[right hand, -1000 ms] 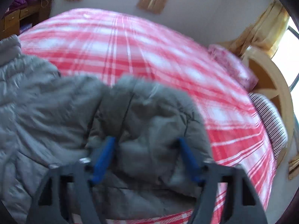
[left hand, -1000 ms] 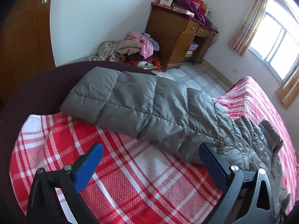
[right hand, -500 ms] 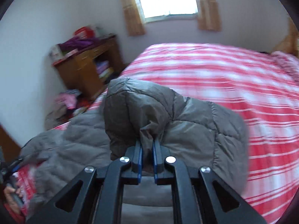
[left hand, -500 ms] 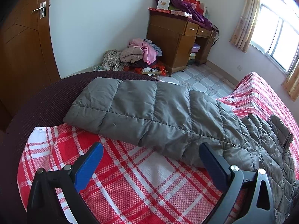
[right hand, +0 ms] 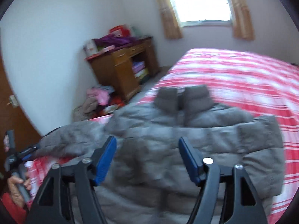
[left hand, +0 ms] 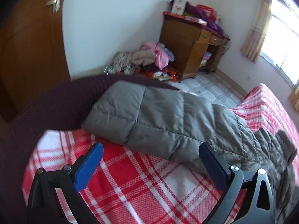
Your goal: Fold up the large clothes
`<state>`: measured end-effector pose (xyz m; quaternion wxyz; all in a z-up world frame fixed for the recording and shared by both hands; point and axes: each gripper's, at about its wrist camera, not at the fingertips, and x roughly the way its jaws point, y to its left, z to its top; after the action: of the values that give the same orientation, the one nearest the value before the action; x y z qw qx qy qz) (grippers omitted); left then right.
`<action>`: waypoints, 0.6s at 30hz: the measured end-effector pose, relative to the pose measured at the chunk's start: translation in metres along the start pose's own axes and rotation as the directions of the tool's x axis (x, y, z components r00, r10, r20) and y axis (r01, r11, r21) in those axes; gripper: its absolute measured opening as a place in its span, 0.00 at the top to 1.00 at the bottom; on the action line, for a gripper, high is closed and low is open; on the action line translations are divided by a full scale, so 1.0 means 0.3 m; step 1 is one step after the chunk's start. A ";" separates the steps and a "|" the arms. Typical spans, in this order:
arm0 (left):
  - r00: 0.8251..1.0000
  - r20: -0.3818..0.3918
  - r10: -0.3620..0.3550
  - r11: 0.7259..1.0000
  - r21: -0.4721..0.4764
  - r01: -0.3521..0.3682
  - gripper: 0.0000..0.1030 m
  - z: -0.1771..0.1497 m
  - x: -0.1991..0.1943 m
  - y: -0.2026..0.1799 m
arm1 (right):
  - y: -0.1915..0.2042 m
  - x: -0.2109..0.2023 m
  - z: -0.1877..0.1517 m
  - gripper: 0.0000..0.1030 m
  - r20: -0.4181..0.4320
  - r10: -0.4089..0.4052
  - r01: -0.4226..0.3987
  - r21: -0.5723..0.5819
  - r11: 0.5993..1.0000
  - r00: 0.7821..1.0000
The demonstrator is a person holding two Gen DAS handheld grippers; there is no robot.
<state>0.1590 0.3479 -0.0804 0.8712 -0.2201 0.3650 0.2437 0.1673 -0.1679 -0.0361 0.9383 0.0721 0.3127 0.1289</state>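
Right gripper (right hand: pixel 147 160): we read its jaws as opening, with nothing between the blue pads; the grey padded jacket (right hand: pixel 196 143) lies below and beyond them, untouched. Left gripper (left hand: pixel 149 166): we see its jaws spread wide and empty above the red-checked bed cover (left hand: pixel 130 186), with the jacket's near edge just beyond the fingertips.

Location of the task item: one jacket lies flat on the bed. One long quilted section (left hand: pixel 142 115) reaches toward the dark bed edge (left hand: pixel 56 102); the collar (right hand: pixel 184 98) points up the bed toward the window (right hand: pixel 200 0).

Handling: we judge the jacket soft, puffy and light for its bulk. The shell looks smooth and may slide between the pads, and the filling will spring back after a fold. We advise taking hold at a hem, cuff or stitched seam, where the layers are thin, not on a full quilted panel.

Count, near to far:
- grippers: two
- jackets on the bed: one
- clothes piles (left hand: pixel 147 59) on the floor: one
- wooden desks (left hand: pixel 190 46): one
- windows in the right view: one
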 end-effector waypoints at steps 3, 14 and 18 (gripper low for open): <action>1.000 -0.025 0.000 0.997 -0.074 -0.002 0.01 -0.006 0.043 0.008 | -0.087 0.106 -0.044 0.75 -0.095 -0.107 0.111 0.045 0.993 0.990; 1.000 0.005 -0.020 0.945 -0.326 0.020 0.01 0.042 0.159 0.057 | -0.114 0.328 -0.188 0.75 -0.202 -0.159 0.157 -0.026 0.987 0.966; 0.998 0.054 -0.029 0.937 -0.347 0.046 0.68 0.056 0.174 0.049 | -0.150 0.300 -0.186 0.75 -0.191 -0.117 0.123 0.020 0.992 0.975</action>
<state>0.1914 0.3828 -0.1115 0.8314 -0.3718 0.2909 0.2932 0.2118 -0.1819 -0.1412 0.9092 0.0553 0.4062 0.0732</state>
